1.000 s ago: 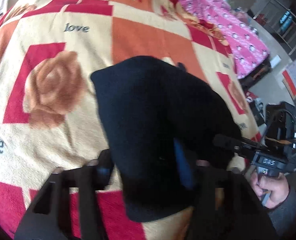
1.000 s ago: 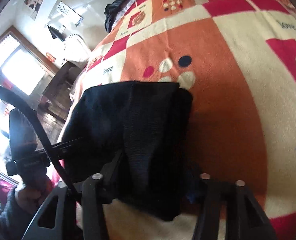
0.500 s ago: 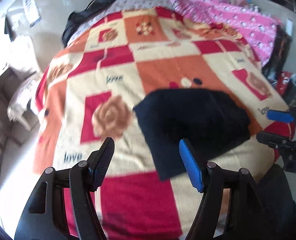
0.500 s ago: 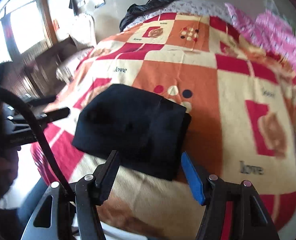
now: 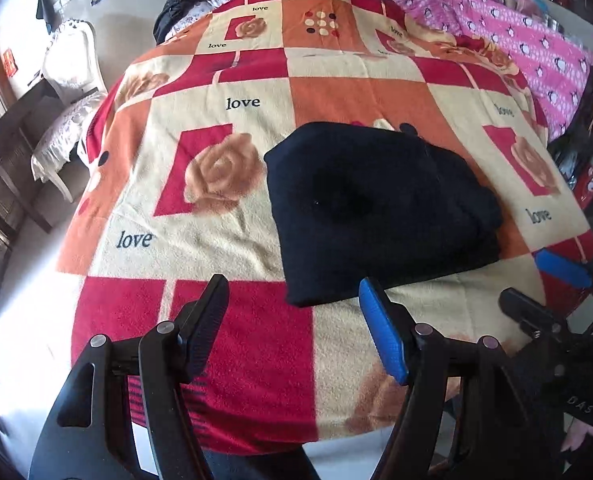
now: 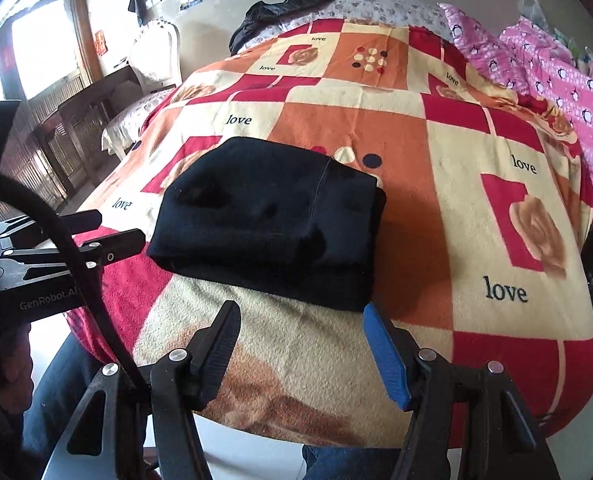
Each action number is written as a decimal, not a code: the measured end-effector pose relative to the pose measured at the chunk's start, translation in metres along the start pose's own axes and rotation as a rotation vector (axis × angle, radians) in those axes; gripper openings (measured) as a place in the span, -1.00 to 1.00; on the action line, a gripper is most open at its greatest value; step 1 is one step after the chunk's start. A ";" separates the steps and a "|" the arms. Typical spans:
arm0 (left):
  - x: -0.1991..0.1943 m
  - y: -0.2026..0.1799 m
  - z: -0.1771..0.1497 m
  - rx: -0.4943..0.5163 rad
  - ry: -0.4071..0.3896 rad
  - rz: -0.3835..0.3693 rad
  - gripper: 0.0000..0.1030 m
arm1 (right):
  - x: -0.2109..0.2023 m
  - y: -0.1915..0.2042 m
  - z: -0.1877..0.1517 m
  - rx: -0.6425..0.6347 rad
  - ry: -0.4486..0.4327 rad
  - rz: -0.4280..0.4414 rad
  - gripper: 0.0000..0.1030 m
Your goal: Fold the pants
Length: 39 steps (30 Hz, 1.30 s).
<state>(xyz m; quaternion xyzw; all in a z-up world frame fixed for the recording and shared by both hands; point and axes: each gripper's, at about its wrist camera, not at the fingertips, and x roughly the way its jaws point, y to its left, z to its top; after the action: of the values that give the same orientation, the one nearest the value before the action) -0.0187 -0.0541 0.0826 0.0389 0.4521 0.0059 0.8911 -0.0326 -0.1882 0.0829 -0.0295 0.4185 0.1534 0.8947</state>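
The left gripper [image 5: 292,312] has its fingers spread apart and empty, and the right gripper [image 6: 300,340] likewise has its fingers released with nothing between them. Just beyond both sets of fingertips lies the folded black pants [image 5: 376,212], a compact bundle resting flat on the patchwork fleece blanket [image 5: 232,220]. Further out past the pants, to the right, a pink penguin-print quilt [image 5: 536,48] lies alongside.

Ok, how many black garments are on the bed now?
2. The folded pants lie on the blanket near the tongs; another black garment sits bunched at the bed's far end. More may be hidden.
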 end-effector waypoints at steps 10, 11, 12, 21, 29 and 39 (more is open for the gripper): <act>0.000 -0.008 -0.001 0.031 -0.001 -0.011 0.32 | 0.002 0.003 0.002 -0.014 -0.007 -0.006 0.20; 0.000 -0.008 -0.002 0.030 0.000 -0.013 0.32 | 0.002 0.003 0.002 -0.016 -0.009 -0.007 0.20; 0.000 -0.008 -0.002 0.028 0.002 -0.020 0.32 | 0.002 0.004 0.002 -0.018 -0.008 -0.007 0.20; -0.001 -0.009 -0.001 0.027 0.001 -0.031 0.32 | 0.003 0.007 0.004 -0.026 -0.012 -0.003 0.20; 0.006 -0.011 -0.003 0.040 0.019 -0.016 0.32 | 0.004 0.008 0.004 -0.025 -0.016 -0.007 0.20; -0.001 -0.004 -0.008 0.020 0.016 -0.008 0.32 | 0.004 0.011 0.000 -0.016 -0.016 0.006 0.20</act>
<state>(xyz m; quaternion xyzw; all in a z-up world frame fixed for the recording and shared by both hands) -0.0259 -0.0576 0.0785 0.0459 0.4593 -0.0020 0.8871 -0.0328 -0.1767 0.0806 -0.0339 0.4105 0.1597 0.8972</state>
